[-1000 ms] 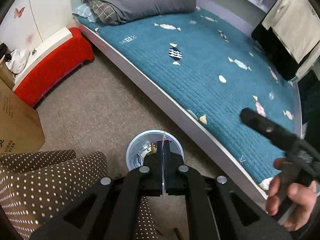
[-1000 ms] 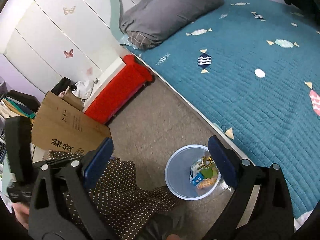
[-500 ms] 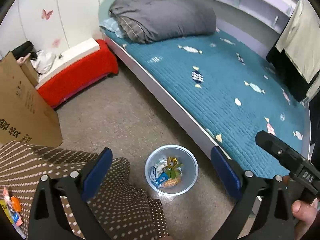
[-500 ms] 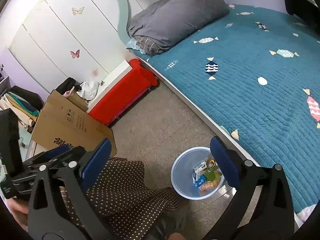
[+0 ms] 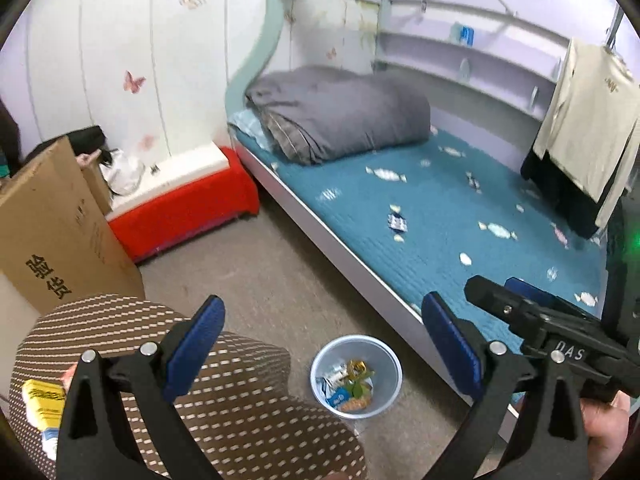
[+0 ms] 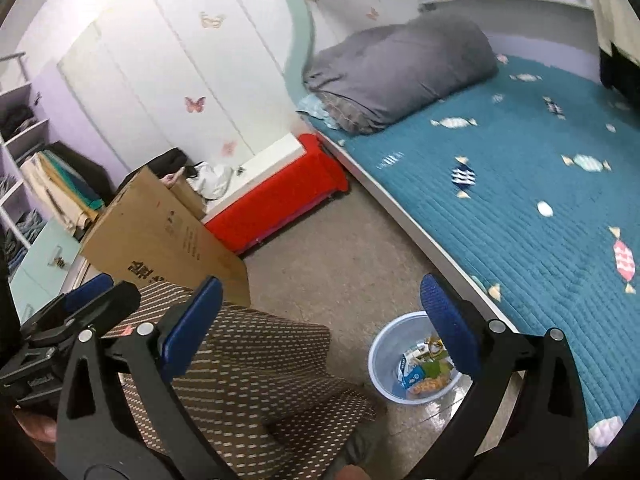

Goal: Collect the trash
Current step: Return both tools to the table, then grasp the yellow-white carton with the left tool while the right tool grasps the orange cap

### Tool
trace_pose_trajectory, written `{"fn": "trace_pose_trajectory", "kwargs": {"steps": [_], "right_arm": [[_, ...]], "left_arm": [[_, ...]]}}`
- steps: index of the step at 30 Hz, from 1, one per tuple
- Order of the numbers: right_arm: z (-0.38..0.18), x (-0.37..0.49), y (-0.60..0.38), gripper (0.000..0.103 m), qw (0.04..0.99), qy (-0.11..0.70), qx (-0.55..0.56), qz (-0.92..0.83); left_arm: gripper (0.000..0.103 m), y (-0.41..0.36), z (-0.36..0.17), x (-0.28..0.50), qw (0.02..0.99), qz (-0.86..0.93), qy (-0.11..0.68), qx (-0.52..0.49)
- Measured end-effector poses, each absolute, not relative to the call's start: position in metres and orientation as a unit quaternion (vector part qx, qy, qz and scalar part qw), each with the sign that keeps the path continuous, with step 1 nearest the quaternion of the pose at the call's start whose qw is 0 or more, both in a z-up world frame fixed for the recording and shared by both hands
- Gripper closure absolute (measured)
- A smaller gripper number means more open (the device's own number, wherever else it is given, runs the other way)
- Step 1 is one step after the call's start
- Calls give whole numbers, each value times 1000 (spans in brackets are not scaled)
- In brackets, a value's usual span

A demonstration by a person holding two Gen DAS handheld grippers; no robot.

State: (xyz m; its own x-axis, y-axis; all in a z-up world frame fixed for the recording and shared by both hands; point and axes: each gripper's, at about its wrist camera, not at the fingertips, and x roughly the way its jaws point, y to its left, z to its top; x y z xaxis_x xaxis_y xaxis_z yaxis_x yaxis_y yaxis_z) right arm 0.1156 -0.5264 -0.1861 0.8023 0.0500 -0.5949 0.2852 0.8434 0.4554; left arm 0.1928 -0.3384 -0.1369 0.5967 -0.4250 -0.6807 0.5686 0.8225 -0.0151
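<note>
Both jaws apart above bin (image 5: 356, 376)

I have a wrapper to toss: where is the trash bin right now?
The trash bin stands on the floor beside the bed frame, low centre in the left wrist view and lower right in the right wrist view, next to the dotted fabric.

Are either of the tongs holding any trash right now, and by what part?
Nothing is held. The left tongs and the right tongs are both open with nothing between them, above the bin of wrappers.
</note>
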Motion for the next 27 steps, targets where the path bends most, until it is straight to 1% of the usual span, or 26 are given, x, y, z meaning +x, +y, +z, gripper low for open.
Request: {"fn": "trace_pose_trajectory", "kwargs": {"steps": [8,15,20,27], "right_arm": [[-154,123,-459,6,926,305,223,-18],[-143,137,-399,6,931,316,179,29],[-144,150,-356,6,930,330,150,64],[-166,174,-302,6,920,362,109,100]], "left_arm": [[6,-267,-101,168,914,-251,312,72],[6,-208,-92,160,929,-212,299,50],[6,-157,-97,158,938,-173,300,23],[6,-79,-132,164,937,-107,331,-19]]}}
